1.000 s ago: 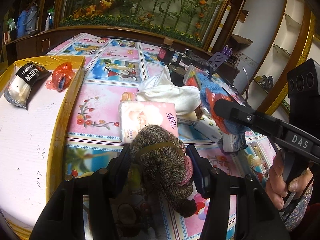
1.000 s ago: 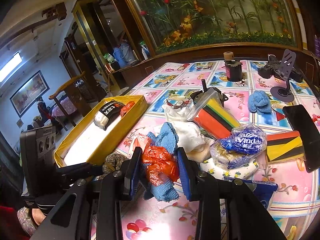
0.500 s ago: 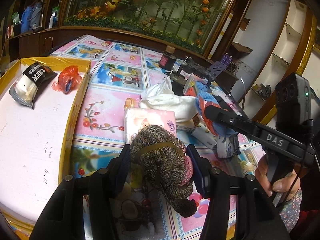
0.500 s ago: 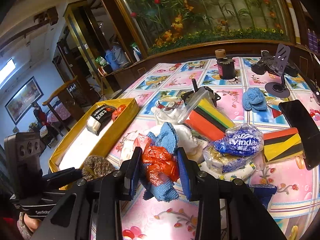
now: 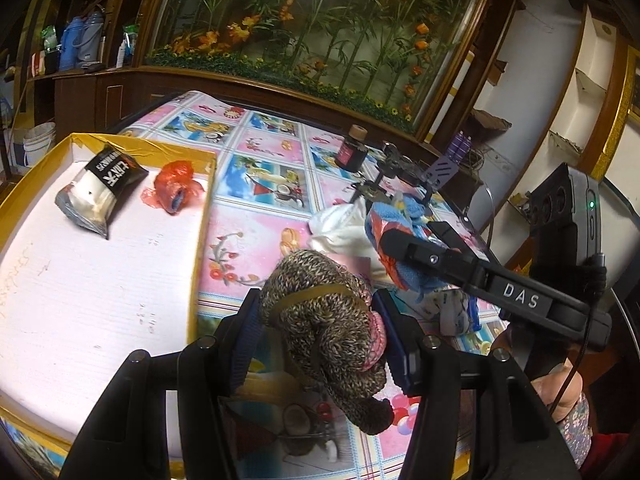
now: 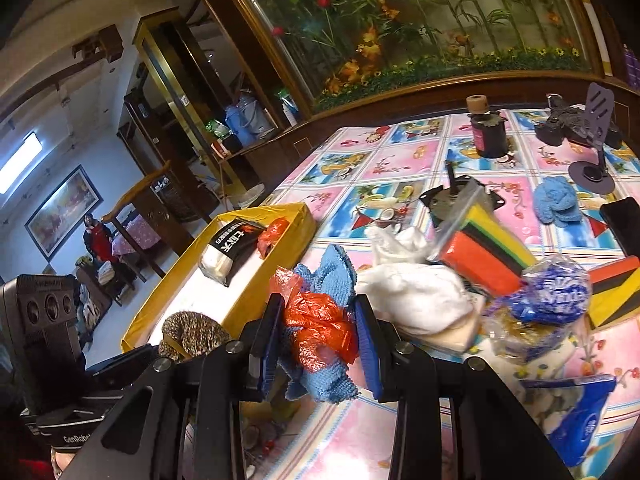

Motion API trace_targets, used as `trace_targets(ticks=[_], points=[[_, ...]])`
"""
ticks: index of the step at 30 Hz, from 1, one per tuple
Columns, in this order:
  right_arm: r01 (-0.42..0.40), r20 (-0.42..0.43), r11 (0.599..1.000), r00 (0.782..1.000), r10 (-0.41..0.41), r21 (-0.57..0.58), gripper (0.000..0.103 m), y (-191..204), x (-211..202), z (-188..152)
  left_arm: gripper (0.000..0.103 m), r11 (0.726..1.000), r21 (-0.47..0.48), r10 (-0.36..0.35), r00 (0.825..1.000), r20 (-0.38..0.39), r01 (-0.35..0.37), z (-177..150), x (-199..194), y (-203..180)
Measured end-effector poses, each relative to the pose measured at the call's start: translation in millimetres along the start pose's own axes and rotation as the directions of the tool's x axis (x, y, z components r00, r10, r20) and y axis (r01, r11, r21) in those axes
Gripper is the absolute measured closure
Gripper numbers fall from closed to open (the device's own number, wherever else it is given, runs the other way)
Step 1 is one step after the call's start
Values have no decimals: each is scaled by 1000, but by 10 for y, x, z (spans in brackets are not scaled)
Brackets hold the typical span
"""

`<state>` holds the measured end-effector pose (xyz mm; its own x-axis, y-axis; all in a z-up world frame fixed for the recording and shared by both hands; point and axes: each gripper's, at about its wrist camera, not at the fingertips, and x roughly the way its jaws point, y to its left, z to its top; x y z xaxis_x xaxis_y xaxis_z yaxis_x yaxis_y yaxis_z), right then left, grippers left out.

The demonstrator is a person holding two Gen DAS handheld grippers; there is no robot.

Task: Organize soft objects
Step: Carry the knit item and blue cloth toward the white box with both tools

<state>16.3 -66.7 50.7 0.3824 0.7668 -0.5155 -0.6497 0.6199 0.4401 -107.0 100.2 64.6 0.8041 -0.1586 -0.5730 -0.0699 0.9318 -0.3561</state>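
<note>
My left gripper [image 5: 318, 334] is shut on a brown knitted bundle [image 5: 324, 320] bound with a rubber band, held above the table beside the yellow-rimmed white box [image 5: 202, 232]. My right gripper [image 6: 318, 332] is shut on a blue cloth in an orange plastic bag [image 6: 320, 320]; from the left wrist it appears at the right as a black arm [image 5: 480, 276] carrying that cloth [image 5: 394, 236]. The knitted bundle [image 6: 192, 334] also shows low left in the right wrist view, near the box [image 6: 280, 216]. In the box lie a black-and-white packet [image 5: 100, 188] and an orange-bagged roll [image 5: 176, 186].
On the flowered tablecloth [image 6: 400, 160] lie a white cloth [image 6: 416, 292], coloured sponges in a bag [image 6: 480, 240], a blue Vinda tissue pack [image 6: 552, 292], a blue towel ball [image 6: 558, 200], a dark jar [image 6: 488, 136], a phone stand [image 6: 592, 136] and a phone [image 6: 624, 224]. A person's hand [image 5: 560, 392] grips the right handle.
Both grippers have moved left toward the yellow box with their loads still held. The box now fills more of the left wrist view, and the pink tissue pack is hidden behind the knitted bundle.
</note>
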Motion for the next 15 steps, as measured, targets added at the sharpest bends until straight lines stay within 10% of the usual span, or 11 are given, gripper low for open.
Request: trace_targets(ticks=[15], points=[[-36,-57,999,998,35,-25,65,406,433,-25,48,997,-67,29,997,69,-24,195,-257,425]])
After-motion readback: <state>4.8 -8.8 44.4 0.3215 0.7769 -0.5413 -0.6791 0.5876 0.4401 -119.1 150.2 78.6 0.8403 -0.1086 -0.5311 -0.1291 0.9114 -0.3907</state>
